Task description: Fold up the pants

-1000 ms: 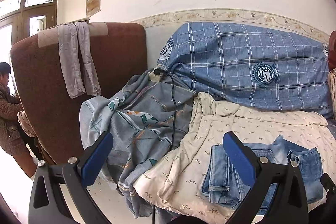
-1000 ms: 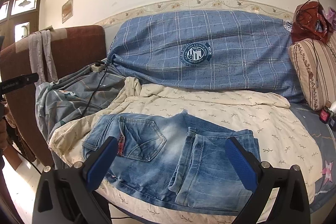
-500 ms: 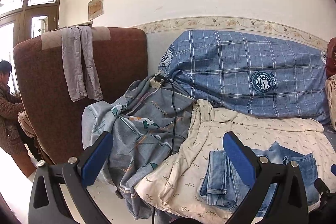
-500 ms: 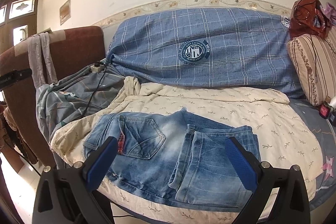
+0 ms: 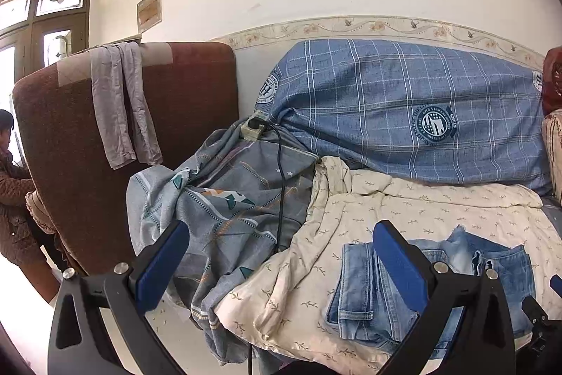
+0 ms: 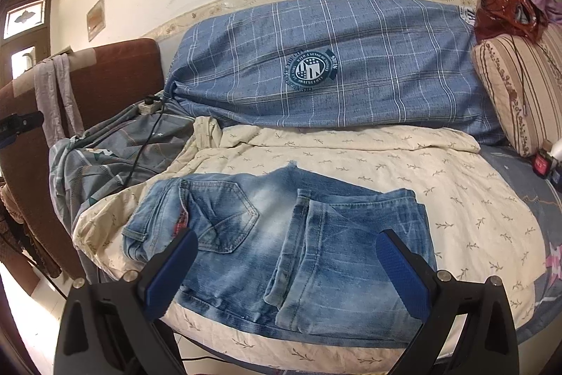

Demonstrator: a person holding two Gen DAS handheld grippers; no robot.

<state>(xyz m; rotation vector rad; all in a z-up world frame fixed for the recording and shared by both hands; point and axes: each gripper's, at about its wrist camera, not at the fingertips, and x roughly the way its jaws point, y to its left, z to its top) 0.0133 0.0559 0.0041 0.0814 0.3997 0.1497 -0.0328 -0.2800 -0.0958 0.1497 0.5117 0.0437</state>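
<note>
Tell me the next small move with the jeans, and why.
Probably lower the right gripper onto the waistband end of the jeans to fold it over the legs. Both grippers are open and hold nothing; the jeans lie flat on the cream blanket, legs already doubled back, the left gripper aimed mostly beside them.

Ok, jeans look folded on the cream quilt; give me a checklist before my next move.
1. Left hand-held gripper open and empty: ok.
2. Right hand-held gripper open and empty: ok.
3. Jeans folded, legs doubled over the seat: ok.
4. Jeans fully on the cream quilt: ok.
5. Black cable clear of the jeans: ok.
6. Fold edges squared: cannot tell.
</note>
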